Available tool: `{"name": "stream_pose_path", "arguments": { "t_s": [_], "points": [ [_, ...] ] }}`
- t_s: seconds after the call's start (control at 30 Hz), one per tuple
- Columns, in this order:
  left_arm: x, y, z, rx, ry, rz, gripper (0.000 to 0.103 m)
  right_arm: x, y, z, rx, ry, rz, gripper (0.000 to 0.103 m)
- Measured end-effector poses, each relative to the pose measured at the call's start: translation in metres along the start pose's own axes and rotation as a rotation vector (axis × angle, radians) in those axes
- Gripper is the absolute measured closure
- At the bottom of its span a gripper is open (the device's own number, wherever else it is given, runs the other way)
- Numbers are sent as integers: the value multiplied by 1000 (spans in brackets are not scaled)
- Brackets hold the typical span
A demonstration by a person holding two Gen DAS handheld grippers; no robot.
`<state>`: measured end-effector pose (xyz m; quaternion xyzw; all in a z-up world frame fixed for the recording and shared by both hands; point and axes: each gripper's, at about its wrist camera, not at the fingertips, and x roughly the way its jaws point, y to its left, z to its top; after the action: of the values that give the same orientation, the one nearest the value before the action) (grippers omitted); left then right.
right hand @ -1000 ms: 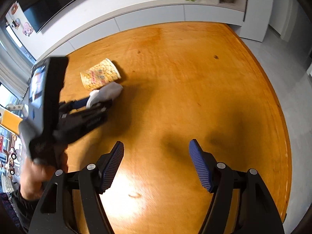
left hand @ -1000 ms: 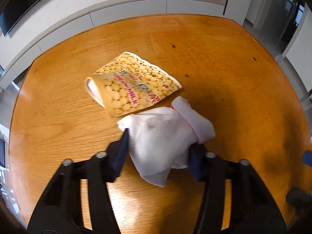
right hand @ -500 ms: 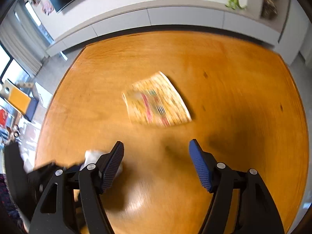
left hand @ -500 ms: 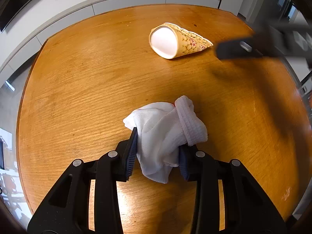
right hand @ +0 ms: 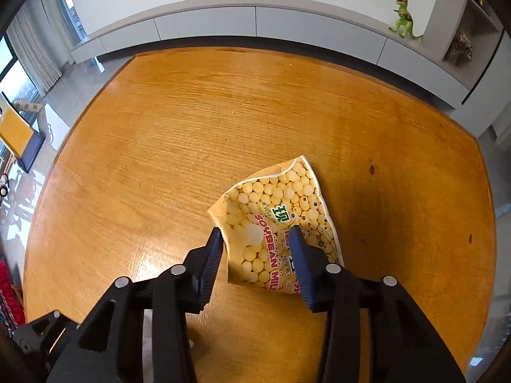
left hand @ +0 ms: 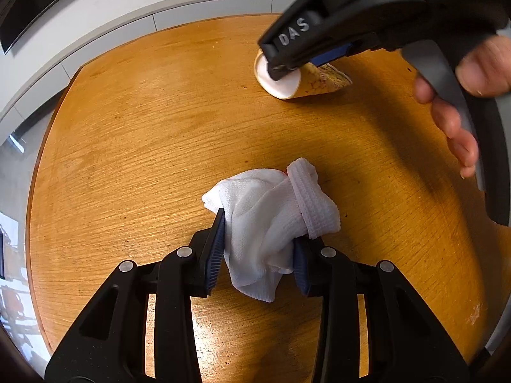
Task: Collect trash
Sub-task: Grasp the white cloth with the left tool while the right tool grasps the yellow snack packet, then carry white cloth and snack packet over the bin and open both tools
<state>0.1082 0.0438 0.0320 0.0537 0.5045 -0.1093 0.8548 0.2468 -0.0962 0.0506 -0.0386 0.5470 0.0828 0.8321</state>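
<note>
A round wooden table (right hand: 223, 121) bears a soybean milk pouch (right hand: 274, 223) and a white cloth (left hand: 271, 210).

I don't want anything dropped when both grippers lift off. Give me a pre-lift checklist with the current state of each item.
1. Left gripper clamped on white cloth: ok.
2. Right gripper straddling soybean milk pouch: ok.
3. Right gripper firmly closed on the pouch: cannot tell.
4. Pouch lifted off the wooden table: cannot tell.
5. Trash container in sight: not ok, none visible.
</note>
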Motion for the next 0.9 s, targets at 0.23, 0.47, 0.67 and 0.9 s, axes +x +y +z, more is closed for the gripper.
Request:
{"name": "stream_pose_path", "arguments": {
  "t_s": [0.23,0.47,0.67,0.9],
  "points": [
    [-9,-4,-16,-62,-17,-16,68,-48,-29,-38,58,-37,59,67],
    [-28,-31,-38,-50,-25,-49,68,-93,-57,-93,92,-59,37,67],
    [-49,-67,-54,-15,-46,-69,68,-123,-79,-141,123,-84,27,67],
    [-82,-124,-59,66,-72,-96,68,-159,-107,-192,198,-127,29,67]
  ]
}}
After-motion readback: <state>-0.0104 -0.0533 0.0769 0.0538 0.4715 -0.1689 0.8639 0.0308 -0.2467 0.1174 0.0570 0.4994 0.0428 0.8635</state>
